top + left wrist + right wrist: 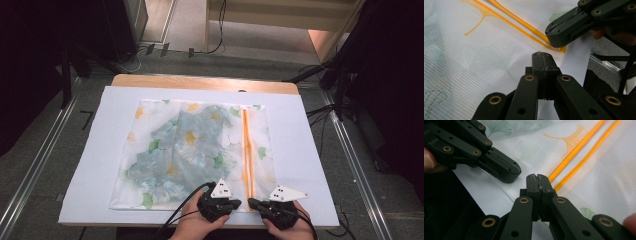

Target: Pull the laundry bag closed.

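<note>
I cannot make out what lies inside the mesh bag [195, 150]; a blue-grey flowered cloth [180, 150] shows through the netting in the high view, blurred by the weave, and its edges are hard to trace; the bag lies flat on the white sheet [90, 165] that covers the table [200, 81], its orange zipper [247, 150] running from the far edge toward me on the right side. My forearms are cut off at the bottom of the high view, and my hands partly cover both tools. The left gripper [235, 202] sits at the bag's near edge, just left of the zipper's near end, pointing right; in the left gripper view its jaws are pressed together with nothing visible between them, the tips over the netting's edge. The right gripper [252, 202] points left toward it, the two tips near each other but apart; in the right gripper view its jaws are likewise closed flat on each other, resting beside the zipper's end; whether either tip pinches any mesh I cannot tell.
</note>
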A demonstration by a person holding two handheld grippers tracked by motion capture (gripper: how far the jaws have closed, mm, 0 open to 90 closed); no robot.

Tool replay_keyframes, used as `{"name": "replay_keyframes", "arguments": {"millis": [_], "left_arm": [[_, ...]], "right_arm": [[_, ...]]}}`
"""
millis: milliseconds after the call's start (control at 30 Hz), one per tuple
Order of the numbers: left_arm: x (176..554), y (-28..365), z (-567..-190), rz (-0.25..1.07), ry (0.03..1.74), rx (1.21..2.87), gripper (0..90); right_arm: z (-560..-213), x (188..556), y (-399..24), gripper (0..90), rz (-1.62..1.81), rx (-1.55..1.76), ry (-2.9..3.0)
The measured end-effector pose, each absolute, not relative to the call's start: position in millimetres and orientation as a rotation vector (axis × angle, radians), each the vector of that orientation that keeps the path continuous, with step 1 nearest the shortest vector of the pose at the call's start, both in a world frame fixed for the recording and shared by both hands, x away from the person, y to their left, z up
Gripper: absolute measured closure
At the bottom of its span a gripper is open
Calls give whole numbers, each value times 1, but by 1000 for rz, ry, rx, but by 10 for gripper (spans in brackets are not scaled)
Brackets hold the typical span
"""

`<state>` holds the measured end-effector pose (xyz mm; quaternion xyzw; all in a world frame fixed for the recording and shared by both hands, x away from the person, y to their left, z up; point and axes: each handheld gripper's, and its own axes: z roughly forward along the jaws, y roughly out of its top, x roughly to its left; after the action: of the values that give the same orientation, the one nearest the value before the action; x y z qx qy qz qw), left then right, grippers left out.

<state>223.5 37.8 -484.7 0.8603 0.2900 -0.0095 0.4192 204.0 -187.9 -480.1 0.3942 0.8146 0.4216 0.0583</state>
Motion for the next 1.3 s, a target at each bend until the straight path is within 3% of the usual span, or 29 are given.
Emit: {"name": "replay_keyframes", "arguments": {"millis": [133,1300], "left_arm": [[219,35,-483,-73,691,2151,900],[214,28,-485,-31,642,2179,900]], "right_arm": [[-478,204,-190,900,1282,1202,2473],[-469,221,-185,900,1196,1185,2413]]}}
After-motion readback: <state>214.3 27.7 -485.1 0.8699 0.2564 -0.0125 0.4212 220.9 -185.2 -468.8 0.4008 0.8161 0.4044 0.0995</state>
